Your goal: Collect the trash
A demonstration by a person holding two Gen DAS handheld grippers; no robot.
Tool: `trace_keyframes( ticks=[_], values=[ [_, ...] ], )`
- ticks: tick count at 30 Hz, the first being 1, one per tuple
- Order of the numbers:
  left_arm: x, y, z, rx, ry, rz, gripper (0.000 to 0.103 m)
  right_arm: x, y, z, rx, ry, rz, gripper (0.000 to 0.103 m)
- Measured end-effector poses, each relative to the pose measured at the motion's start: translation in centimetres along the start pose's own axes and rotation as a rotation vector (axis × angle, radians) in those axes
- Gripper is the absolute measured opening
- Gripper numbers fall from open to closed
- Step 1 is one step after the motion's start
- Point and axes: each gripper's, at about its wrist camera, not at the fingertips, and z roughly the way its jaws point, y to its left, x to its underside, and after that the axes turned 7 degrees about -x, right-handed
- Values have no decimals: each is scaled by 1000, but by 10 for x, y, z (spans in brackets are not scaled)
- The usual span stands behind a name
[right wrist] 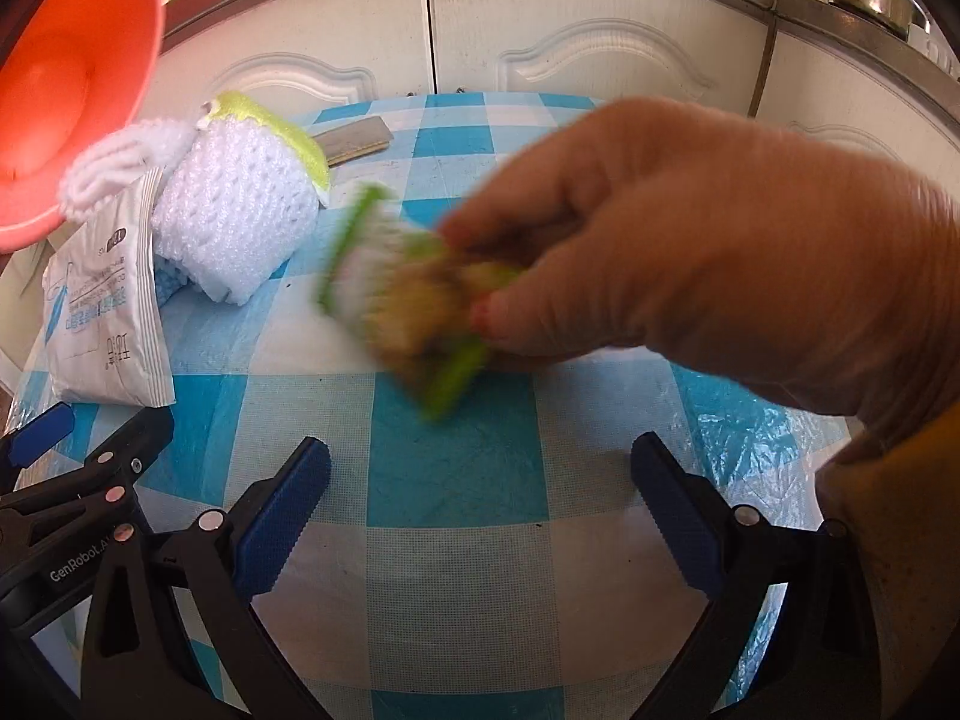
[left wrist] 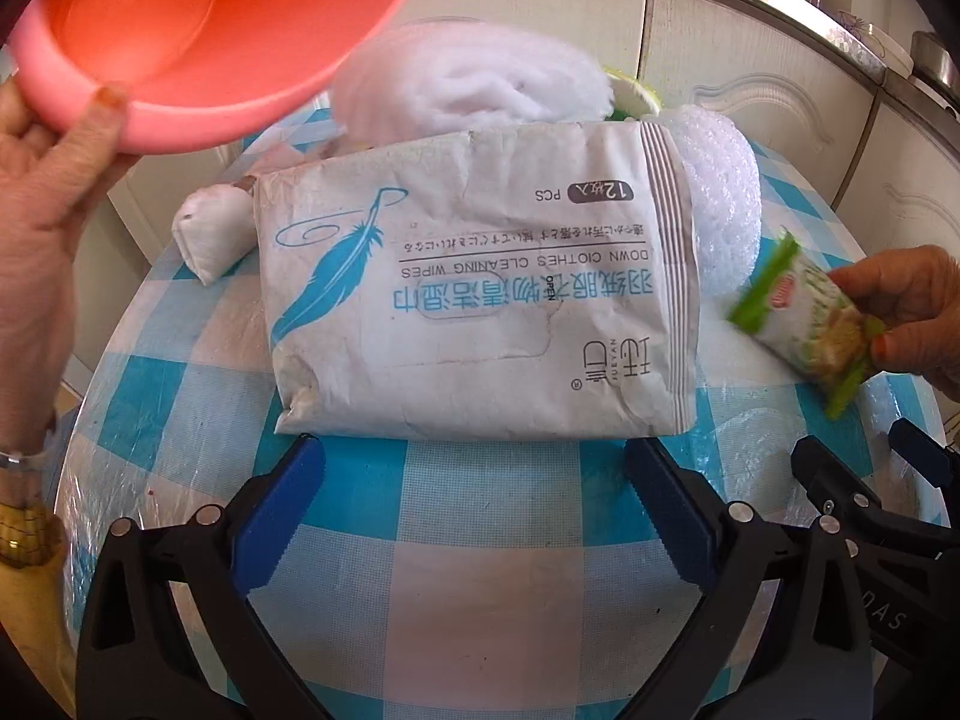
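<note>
Nearest in both views, the left gripper (left wrist: 474, 516) and the right gripper (right wrist: 480, 516) are held low over the checked blue-and-white worktop (left wrist: 480, 570), each with its jaws spread wide and nothing between them. Just beyond the left jaws lies the wipes pack (left wrist: 480, 294), a flat white pouch printed with a blue feather and the words "down clothes cleaning wipes", creased and a little soiled. It is judged to be light, soft and slack, with a slick film skin; a hold across the near sealed edge, where the film lies flat, should serve better than one on the plump middle. To the right, a green-edged snack wrapper (right wrist: 402, 294), blurred, is pinched in a bare hand (right wrist: 690, 240) just above the worktop; it is judged thin and crinkly. At the left of the pack a small white sachet (left wrist: 210, 234) rests. Farther off lie white foam netting (right wrist: 240, 216) and a fluffy white cloth (left wrist: 480, 84), both presumably nearly weightless. A pink bowl (left wrist: 180, 30) is held tilted at far left.
</note>
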Motion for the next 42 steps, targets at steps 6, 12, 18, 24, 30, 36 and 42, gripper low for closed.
trace_keyframes(
  ticks=[6, 12, 18, 24, 30, 36, 42],
  values=[
    [0, 0, 1, 0, 0, 0, 100, 0, 0, 0, 0, 0, 0, 99],
    [0, 0, 1, 0, 0, 0, 100, 1, 0, -1, 0, 0, 0, 99],
    [0, 0, 1, 0, -1, 0, 100, 1, 0, -1, -1, 1, 0, 99],
    [0, 0, 2, 0, -1, 0, 100, 1, 1, -1, -1, 1, 0, 99],
    [0, 0, 2, 0, -1, 0, 100, 1, 3, -1, 0, 1, 0, 99],
    [0, 0, 2, 0, -1, -1, 100, 0, 3, -1, -1, 2, 1, 99],
    [0, 0, 2, 0, -1, 0, 100, 0, 3, -2, -1, 2, 1, 99]
  ],
)
